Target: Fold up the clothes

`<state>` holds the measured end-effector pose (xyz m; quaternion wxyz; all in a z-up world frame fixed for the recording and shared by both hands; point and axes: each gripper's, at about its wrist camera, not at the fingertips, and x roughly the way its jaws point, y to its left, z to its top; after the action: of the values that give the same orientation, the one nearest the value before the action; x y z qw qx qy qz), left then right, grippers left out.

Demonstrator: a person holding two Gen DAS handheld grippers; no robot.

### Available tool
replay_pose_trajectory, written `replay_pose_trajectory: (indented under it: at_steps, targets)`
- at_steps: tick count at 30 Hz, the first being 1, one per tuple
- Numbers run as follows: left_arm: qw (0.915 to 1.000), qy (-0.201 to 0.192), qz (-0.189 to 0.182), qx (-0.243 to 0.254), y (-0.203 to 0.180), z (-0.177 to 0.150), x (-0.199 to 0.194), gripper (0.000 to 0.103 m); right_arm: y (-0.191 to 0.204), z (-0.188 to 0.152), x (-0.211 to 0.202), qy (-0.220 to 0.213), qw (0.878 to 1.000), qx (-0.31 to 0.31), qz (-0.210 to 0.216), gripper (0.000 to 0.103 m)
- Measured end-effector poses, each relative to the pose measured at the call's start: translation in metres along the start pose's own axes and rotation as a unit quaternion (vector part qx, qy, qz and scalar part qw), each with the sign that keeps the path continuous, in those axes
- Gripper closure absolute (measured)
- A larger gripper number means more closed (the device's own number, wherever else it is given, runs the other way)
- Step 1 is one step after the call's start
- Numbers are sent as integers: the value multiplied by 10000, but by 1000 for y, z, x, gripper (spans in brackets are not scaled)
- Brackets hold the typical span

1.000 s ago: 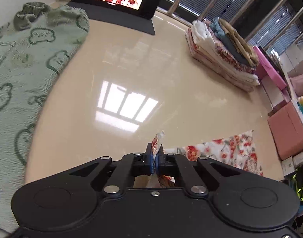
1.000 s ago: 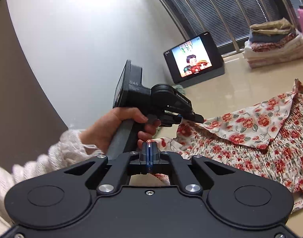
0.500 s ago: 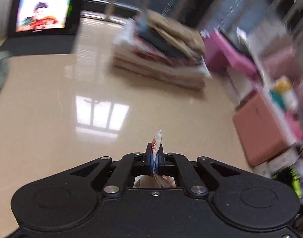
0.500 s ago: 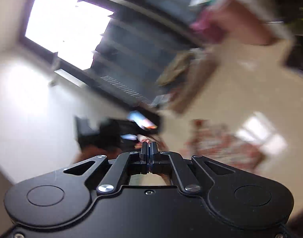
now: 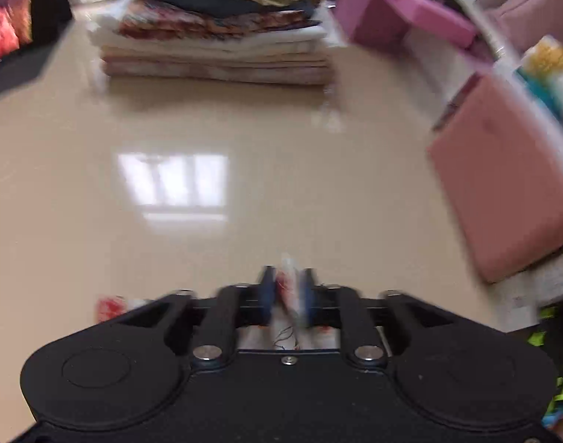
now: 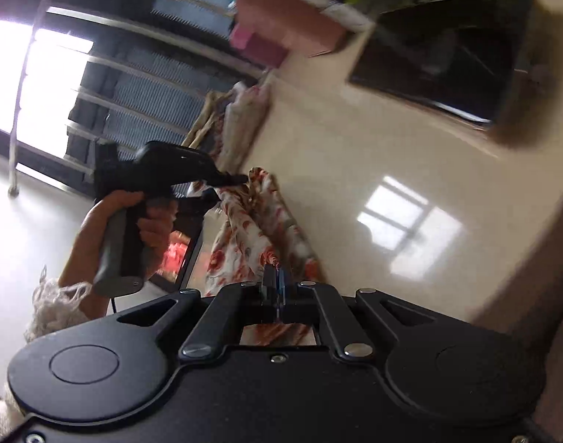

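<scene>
A white garment with red flowers [image 6: 259, 217] hangs between my two grippers above the beige table [image 5: 281, 170]. My left gripper [image 5: 288, 291] is shut on a bunched edge of it [image 5: 289, 288]; the jaws stand slightly apart around the cloth. In the right wrist view the left gripper [image 6: 237, 179] holds the garment's far end up in a hand. My right gripper [image 6: 277, 280] is shut on the garment's near end. Both views are blurred by motion.
A stack of folded clothes [image 5: 218, 29] lies at the far side of the table, also seen in the right wrist view [image 6: 230, 122]. A tablet [image 5: 8, 26] plays at the far left. Pink boxes [image 5: 503, 173] stand off the table's right edge. A dark screen [image 6: 444, 55] stands in the right wrist view.
Both grippers have lifted the floral garment off the table and swung; the left view turned right toward the folded stack, and the right view rolled on its side.
</scene>
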<state>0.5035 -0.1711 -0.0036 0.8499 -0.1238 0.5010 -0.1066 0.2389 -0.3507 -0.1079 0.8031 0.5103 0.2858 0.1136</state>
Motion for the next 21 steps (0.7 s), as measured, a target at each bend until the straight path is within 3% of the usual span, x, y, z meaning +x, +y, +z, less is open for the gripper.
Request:
replay_pose_trajectory:
  at_steps: [2,4,7,11,13,14,15,17,18,21]
  targets:
    - [9988,-306,-379,47,4,-4,-14,39,-4,-3,-8,-149,9998,22,-87,102]
    - [9961,-547,-673,156,9,-9,-27,38,-7,-3,-10,-146,9998,-22,-108,100]
    - [9947,-615,-648,502,20,-25,-43,38,-5,-1,-11,-47,9997,-195,-129,95]
    - [9907,-647,-392,1129,36,-60,-59,38,9,2,-30,-410,9947,-856,-393,74]
    - [9869,-628,-461,1412,45,-81,-67,42,21,4,-34,-630,9876,-1314,-591,74]
    - [9851,-576,-476,1552,48,-92,-70,49,27,5,-34,-692,9829,-1574,-660,74]
    - [9830,-524,-491,1691,51,-103,-73,64,36,5,-32,-673,9771,-1898,-681,74]
    - [9789,-397,-563,1926,55,-124,-78,75,59,1,-20,-276,9576,-2783,-693,74]
    - [9769,-380,-626,2008,57,-133,-81,75,70,-4,-12,-57,9417,-3278,-751,74]
    - [9680,-428,-634,2392,57,-158,-88,75,94,-27,18,286,8793,-4617,-1137,75]
